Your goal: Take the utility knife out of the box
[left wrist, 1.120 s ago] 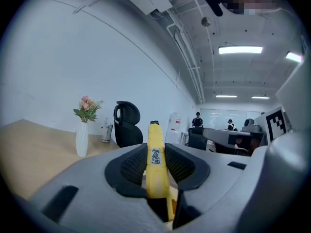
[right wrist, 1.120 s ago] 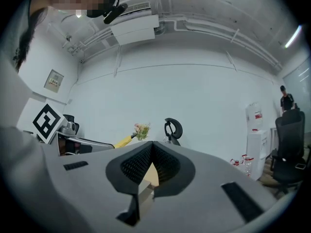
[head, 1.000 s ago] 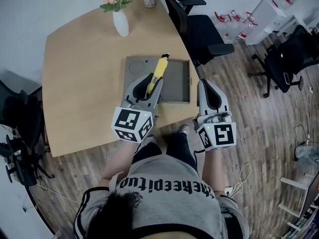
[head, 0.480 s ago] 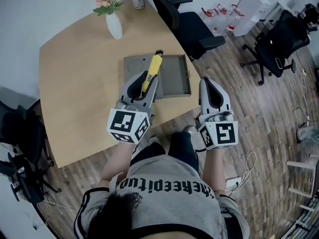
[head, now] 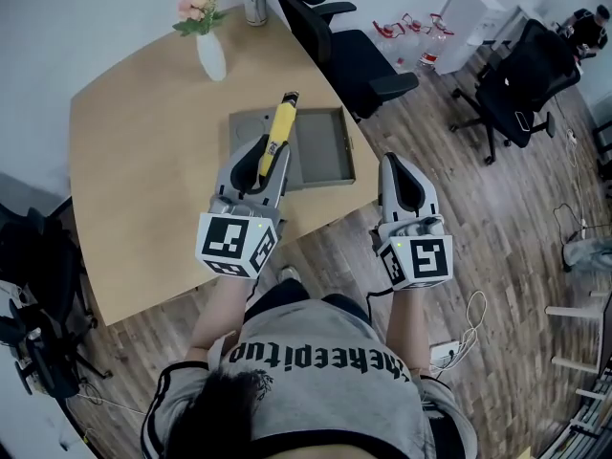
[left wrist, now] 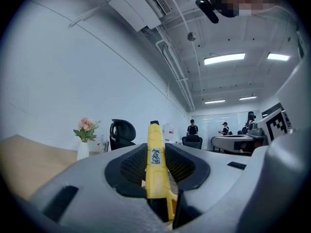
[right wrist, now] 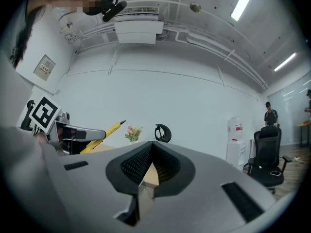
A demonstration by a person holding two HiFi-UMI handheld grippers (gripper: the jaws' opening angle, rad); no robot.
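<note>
The yellow utility knife [head: 275, 134] is clamped between the fingers of my left gripper [head: 271, 156] and points away from me, above the open grey box [head: 320, 151] on the wooden table [head: 143, 170]. In the left gripper view the knife [left wrist: 155, 164] runs straight out between the two dark pads. My right gripper [head: 400, 170] hovers off the table's near edge, to the right of the box, with its jaws together and nothing in them. From the right gripper view [right wrist: 151, 144], the knife [right wrist: 104, 134] shows at the left.
A white vase with flowers [head: 208, 54] and a can [head: 253, 8] stand at the table's far side. Black office chairs [head: 344, 55] sit behind the table and at the right [head: 521, 84]. Wooden floor lies under my right gripper.
Both grippers have drawn back toward me and risen a little. The knife has come along in the left gripper, higher over the box.
</note>
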